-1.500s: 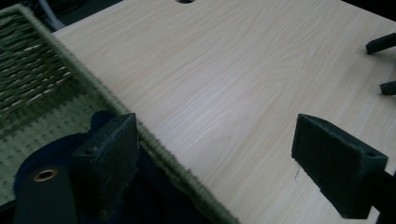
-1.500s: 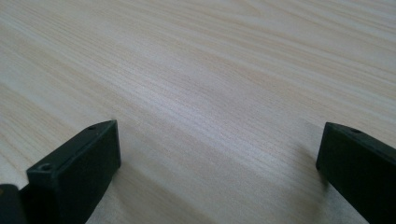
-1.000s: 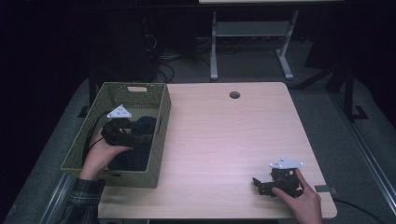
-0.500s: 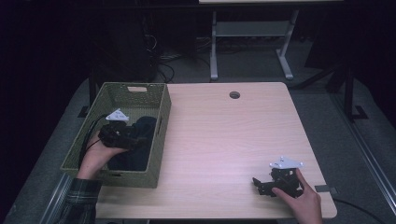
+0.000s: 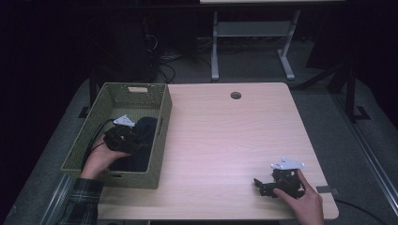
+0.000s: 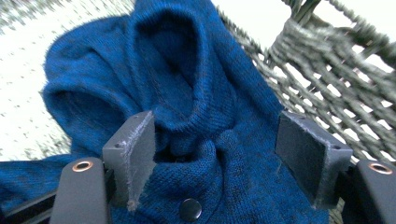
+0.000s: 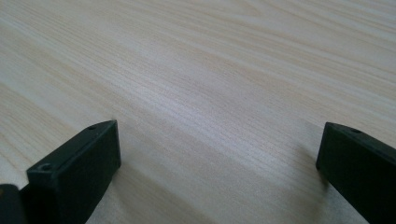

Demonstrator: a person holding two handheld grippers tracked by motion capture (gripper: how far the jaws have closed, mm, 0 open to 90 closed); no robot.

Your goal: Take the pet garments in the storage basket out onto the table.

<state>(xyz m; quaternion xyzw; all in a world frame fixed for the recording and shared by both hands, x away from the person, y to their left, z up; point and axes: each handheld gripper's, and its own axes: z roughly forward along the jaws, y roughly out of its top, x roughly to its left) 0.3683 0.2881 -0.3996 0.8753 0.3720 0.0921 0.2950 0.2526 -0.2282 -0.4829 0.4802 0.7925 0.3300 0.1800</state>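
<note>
The place looked like a lab or recording room rather than a home. A plain light-wood desk [image 5: 234,140] with a round cable hole [image 5: 235,95] near its far edge stood on grey carpet [image 5: 328,117], in a bright pool of light with darkness all round. Beyond the desk's far edge, loose cables [image 5: 164,70] lay on the floor beside the white metal legs of another desk [image 5: 253,37]. At the desk's left edge sat a woven green basket [image 5: 162,122].
</note>
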